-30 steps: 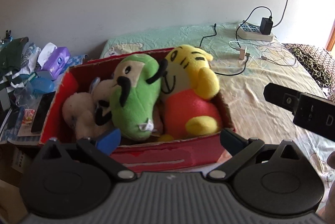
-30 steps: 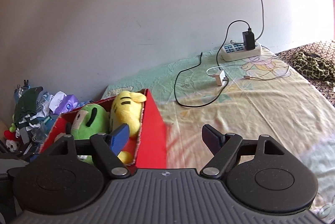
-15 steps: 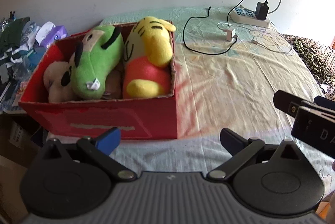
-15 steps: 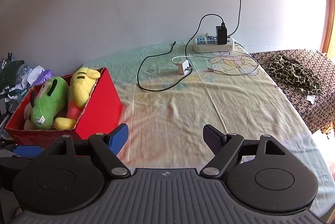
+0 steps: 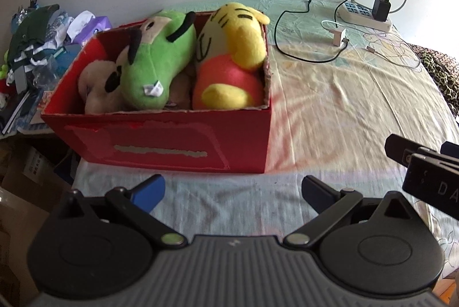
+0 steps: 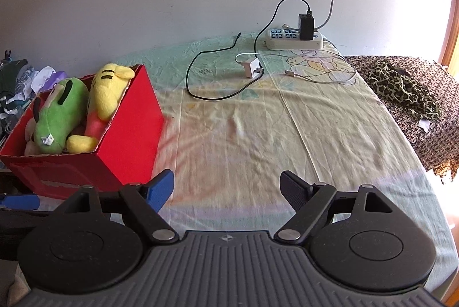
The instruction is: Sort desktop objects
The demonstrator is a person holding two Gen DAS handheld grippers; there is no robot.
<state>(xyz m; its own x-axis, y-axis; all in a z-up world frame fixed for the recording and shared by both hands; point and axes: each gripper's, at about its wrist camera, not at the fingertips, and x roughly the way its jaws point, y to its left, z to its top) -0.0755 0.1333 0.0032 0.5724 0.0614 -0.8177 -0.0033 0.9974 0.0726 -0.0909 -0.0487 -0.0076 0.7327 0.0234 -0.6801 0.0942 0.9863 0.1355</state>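
A red cardboard box (image 5: 160,143) (image 6: 134,117) stands on the left of a sheet-covered table. Inside lie a green plush (image 5: 157,68) (image 6: 57,114), a yellow and red tiger plush (image 5: 229,60) (image 6: 106,94) and a cream plush (image 5: 97,88), mostly hidden under the green one. My left gripper (image 5: 232,189) is open, empty, and sits just in front of the box's near wall. My right gripper (image 6: 226,186) is open and empty over bare sheet, right of the box. Part of the right gripper's body (image 5: 424,177) shows at the right edge of the left wrist view.
A white power strip (image 6: 292,38) with a black charger (image 6: 305,24), a black cable (image 6: 218,71) and a white adapter (image 6: 252,67) lie at the table's back. Leopard-print cloth (image 6: 401,88) lies on a patterned surface at right. Cluttered clothes and tissues (image 5: 43,31) sit left of the box.
Both grippers have pulled back and away from the box, so the box looks smaller and more of the sheet shows. Both stay open and empty. The plush toys have not moved.
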